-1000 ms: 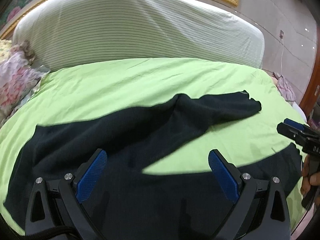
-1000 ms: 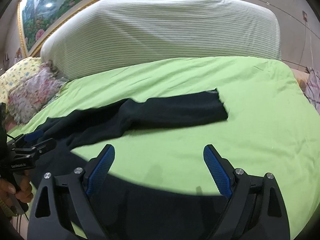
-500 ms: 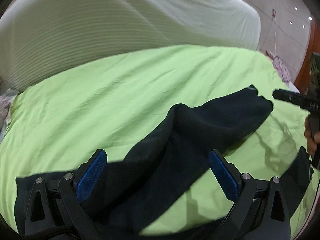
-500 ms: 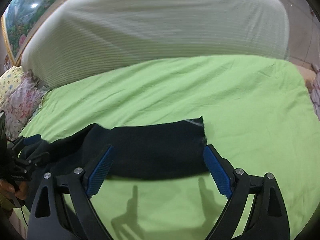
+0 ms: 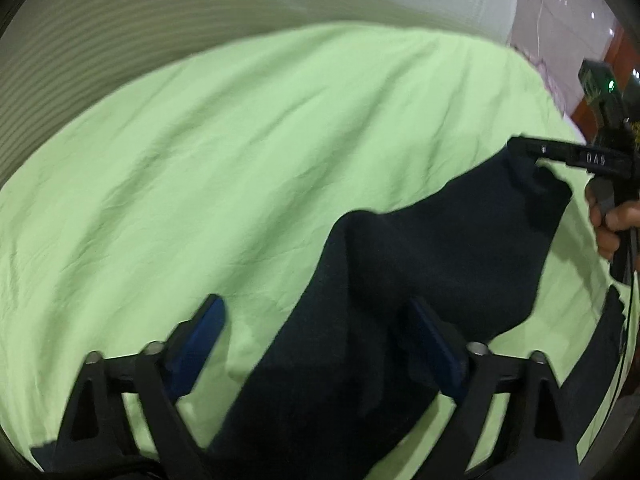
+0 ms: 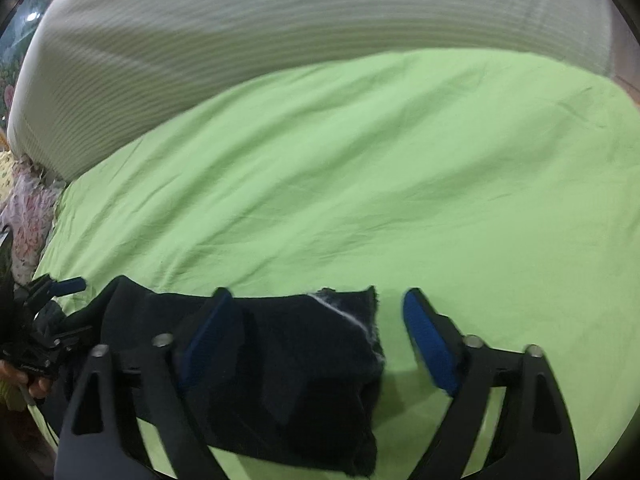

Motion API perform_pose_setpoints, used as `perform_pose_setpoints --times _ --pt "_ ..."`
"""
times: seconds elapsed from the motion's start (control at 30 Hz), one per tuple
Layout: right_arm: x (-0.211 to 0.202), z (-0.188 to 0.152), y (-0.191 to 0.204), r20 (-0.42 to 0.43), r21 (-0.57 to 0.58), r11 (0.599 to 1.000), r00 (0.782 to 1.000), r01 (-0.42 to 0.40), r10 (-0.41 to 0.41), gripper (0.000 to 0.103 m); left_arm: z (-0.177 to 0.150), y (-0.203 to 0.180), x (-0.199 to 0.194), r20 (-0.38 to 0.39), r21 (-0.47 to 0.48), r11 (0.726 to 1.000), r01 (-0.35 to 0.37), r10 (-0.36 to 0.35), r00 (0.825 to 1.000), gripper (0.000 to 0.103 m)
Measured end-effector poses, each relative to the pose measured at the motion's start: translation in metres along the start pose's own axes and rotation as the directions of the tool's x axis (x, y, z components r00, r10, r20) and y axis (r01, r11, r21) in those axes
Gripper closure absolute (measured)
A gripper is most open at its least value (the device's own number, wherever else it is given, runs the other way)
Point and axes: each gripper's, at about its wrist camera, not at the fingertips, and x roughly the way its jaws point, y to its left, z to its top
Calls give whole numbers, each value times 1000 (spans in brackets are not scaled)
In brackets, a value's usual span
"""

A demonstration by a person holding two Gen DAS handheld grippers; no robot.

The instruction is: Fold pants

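The crumpled dark navy, almost black fabric pants [image 5: 452,248] show a frayed pale whitish edge at the leg hem [image 6: 352,316]. They lie on a bright lime-green cotton bed sheet [image 5: 224,168], plain and unpatterned. The padded headboard [image 6: 280,28] wears a white cover with fine grey-green horizontal stripes. A pink-and-white floral pillow [image 6: 28,216] sits at the bed's side. Each matte black hand-held gripper, left [image 5: 316,344] and right [image 6: 316,332], carries ribbed royal-blue pads [image 6: 428,344].

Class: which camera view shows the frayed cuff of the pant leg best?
The right wrist view: the frayed cuff lies between the open right gripper fingers. In the left wrist view, that cuff sits far off, partly behind the right gripper.
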Motion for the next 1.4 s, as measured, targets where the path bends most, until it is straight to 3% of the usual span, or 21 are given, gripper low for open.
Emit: perform_pose_setpoints --times 0.03,0.07,0.1,0.13,0.17,0.2,0.23,0.3,0.43,0.6,0.83,0.87,1.13,1.27,1.4 --pt "3 0 1 -4 -6 1000 1000 7 -7 41 0 2 5 -30 5 1000 2 -2 1000 30" --pt "4 0 1 -5 -14 999 1000 29 -29 57 0 7 11 -68 5 1000 4 -4 998 44" --pt "4 0 1 -1 -24 998 999 54 -54 76 -2 12 15 -97 1 1000 12 -12 995 49" --pt "3 -1 0 3 -22 998 998 57 -57 84 -3 15 14 -96 -2 1000 20 -20 995 49" --pt "1 -1 -2 7 -15 999 999 41 -41 92 -5 16 10 -89 3 1000 29 -29 996 56" --pt "-4 -1 -3 20 -11 999 999 35 -35 93 -7 16 7 -89 12 999 38 -37 995 74" --pt "-8 -2 -3 33 -16 999 999 40 -40 93 -9 15 2 -87 16 998 55 -53 995 80" --pt "-21 -3 -2 62 -28 999 997 42 -40 94 -15 15 -13 -64 20 997 77 -75 995 90" --pt "-52 -10 -4 126 -53 999 992 14 -7 95 -38 3 -49 3 66 990 123 -124 992 96" --pt "-104 -42 -20 205 -101 993 975 -62 82 95 -80 -6 -91 60 60 981 186 -189 980 97" --pt "-144 -117 -35 222 -142 988 971 -54 85 95 -140 -31 -133 98 74 965 253 -259 961 97" --pt "-151 -127 -38 227 -148 987 970 -55 88 95 -138 -50 -126 104 79 965 249 -256 961 97" --pt "-184 -182 -25 269 -150 988 960 -38 78 95 -172 -74 -127 117 88 953 291 -300 947 97" --pt "-192 -212 -31 252 -151 988 966 -10 48 95 -194 -87 -123 121 112 942 318 -330 936 97" --pt "-177 -236 -36 202 -135 991 979 15 13 95 -208 -101 -111 97 119 944 306 -318 943 96"
